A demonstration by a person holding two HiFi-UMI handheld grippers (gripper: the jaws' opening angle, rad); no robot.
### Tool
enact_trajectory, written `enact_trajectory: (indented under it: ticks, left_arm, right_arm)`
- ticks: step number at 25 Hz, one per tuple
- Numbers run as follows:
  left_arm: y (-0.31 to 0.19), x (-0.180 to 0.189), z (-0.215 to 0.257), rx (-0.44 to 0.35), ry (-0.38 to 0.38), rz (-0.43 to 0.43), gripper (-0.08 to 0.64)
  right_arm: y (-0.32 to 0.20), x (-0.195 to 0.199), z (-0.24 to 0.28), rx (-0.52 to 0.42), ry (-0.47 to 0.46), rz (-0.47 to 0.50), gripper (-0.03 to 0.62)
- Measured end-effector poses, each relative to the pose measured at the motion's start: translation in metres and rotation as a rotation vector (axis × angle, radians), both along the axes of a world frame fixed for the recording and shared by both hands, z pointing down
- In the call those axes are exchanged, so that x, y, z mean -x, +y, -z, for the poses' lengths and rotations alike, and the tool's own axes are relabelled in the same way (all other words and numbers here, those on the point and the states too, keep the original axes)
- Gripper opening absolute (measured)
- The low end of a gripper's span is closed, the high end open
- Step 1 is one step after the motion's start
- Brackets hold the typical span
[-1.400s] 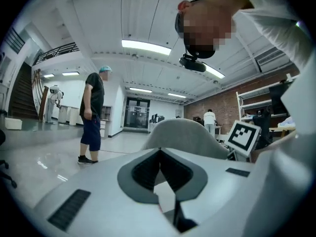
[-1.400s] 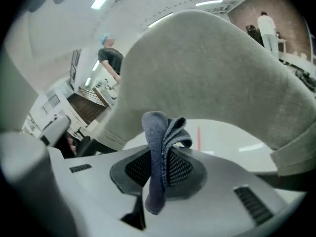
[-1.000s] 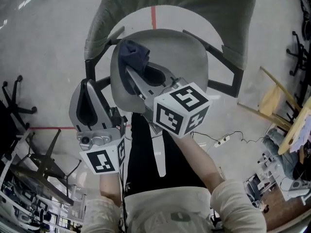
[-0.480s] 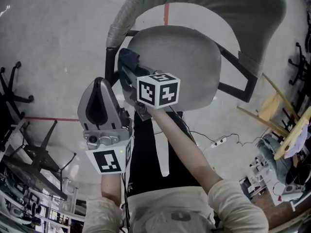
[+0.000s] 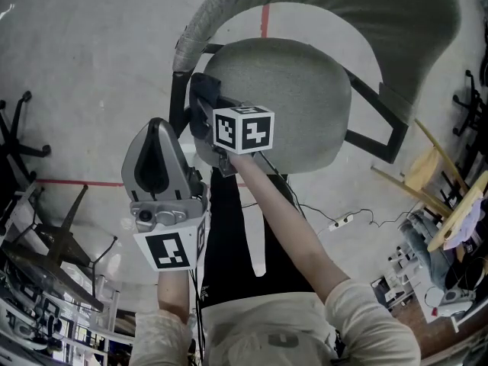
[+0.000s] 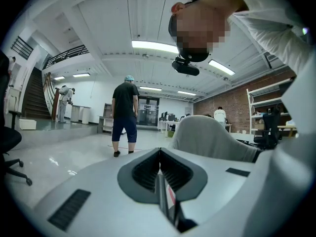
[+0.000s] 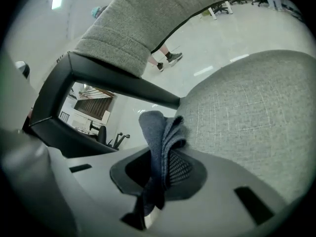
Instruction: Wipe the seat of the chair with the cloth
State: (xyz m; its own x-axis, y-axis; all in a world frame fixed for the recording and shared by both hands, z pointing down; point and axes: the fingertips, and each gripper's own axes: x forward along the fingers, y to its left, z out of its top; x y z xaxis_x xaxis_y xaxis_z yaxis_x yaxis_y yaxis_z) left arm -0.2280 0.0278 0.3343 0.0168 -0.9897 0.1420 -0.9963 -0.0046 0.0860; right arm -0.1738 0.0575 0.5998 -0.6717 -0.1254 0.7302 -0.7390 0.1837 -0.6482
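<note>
The right tool [image 5: 200, 91] has swept from the middle of the chair to its edge at the left of the head view, carrying the dark blue folded cloth [image 5: 203, 87] with it; the left tool [image 5: 156, 125] has hardly shifted.

The right tool's jaws are clamped on the dark blue folded cloth [image 7: 161, 132], which stands up between them in a bunched fold with a tail hanging back toward the tool's body. The cloth sits at the rim of the rounded grey fabric seat [image 5: 293, 90], just beside the black frame bar [image 7: 106, 80] that runs under the grey fabric backrest [image 7: 126, 23]. Whether the cloth presses on the seat [image 7: 256, 107] cannot be told.

The left tool [image 6: 159, 157] is held off the chair, beside the seat and over the pale polished floor [image 5: 84, 67], with its jaws together and nothing between them. Its own view looks across the room, where a person in a dark shirt and blue shorts [image 6: 124, 115] stands well apart on the floor, and the grey backrest [image 6: 207, 137] shows to the right.
</note>
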Motion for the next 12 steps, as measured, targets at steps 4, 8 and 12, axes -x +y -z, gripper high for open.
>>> enact_trajectory:
  ticks: [4, 8, 12]
  left_arm:
    - [-0.004, -0.006, -0.001, 0.004, 0.035, -0.007, 0.015]
    - [-0.012, -0.018, 0.003, -0.007, 0.028, -0.03, 0.015]
    - [-0.02, -0.035, 0.0, -0.008, 0.007, -0.067, 0.015]
  right_arm:
    - [-0.002, -0.008, 0.001, -0.032, 0.033, 0.033, 0.057]
    - [-0.001, -0.024, 0.002, -0.077, 0.08, 0.078, 0.057]
    - [0.001, -0.049, 0.002, -0.112, 0.116, 0.107, 0.057]
